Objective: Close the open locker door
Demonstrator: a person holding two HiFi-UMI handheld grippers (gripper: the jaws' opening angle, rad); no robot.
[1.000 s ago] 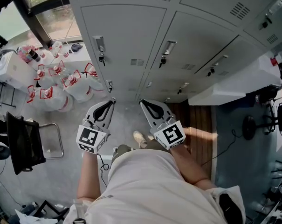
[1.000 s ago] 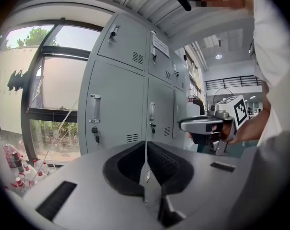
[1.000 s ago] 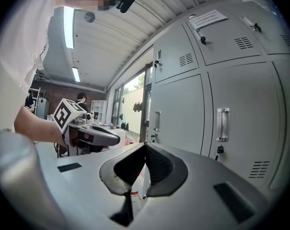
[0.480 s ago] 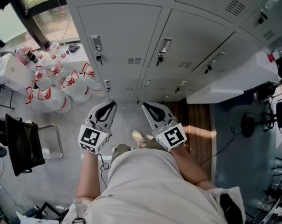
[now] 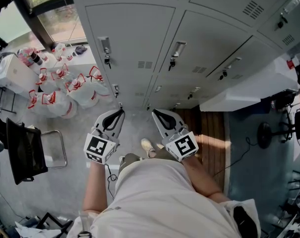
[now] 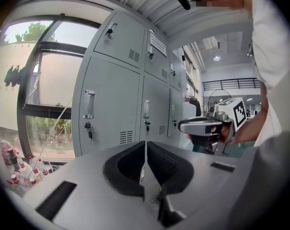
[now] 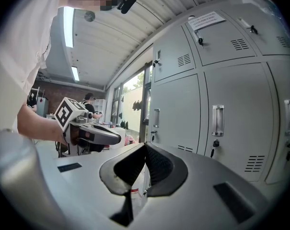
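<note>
Left gripper [image 5: 121, 108] [image 6: 145, 143]: jaws together, nothing between the pads; right gripper [image 5: 152, 110] [image 7: 145, 145]: jaws likewise pressed together, empty; each was held in one of the person's hands, the two side by side and pointing at the lockers [image 5: 135, 29], touching none of them.

Straight ahead of both grippers stood grey doors that lay flush, each with an upright handle and a key hanging in its lock (seen in both gripper views).

The open locker door [image 5: 244, 61] was further to the right, in the third column in the head view; it stood only slightly ajar, a dark gap running along its edge; well apart from the right gripper, nothing in contact with it.

Floor in the head view: the person's shoe [image 5: 149, 147] just below and between the grippers; a cluster of water bottles [image 5: 65, 89] to the left, under the window [image 5: 55, 14]; a dark chair [image 5: 26, 152] further left, near the frame edge.
</note>
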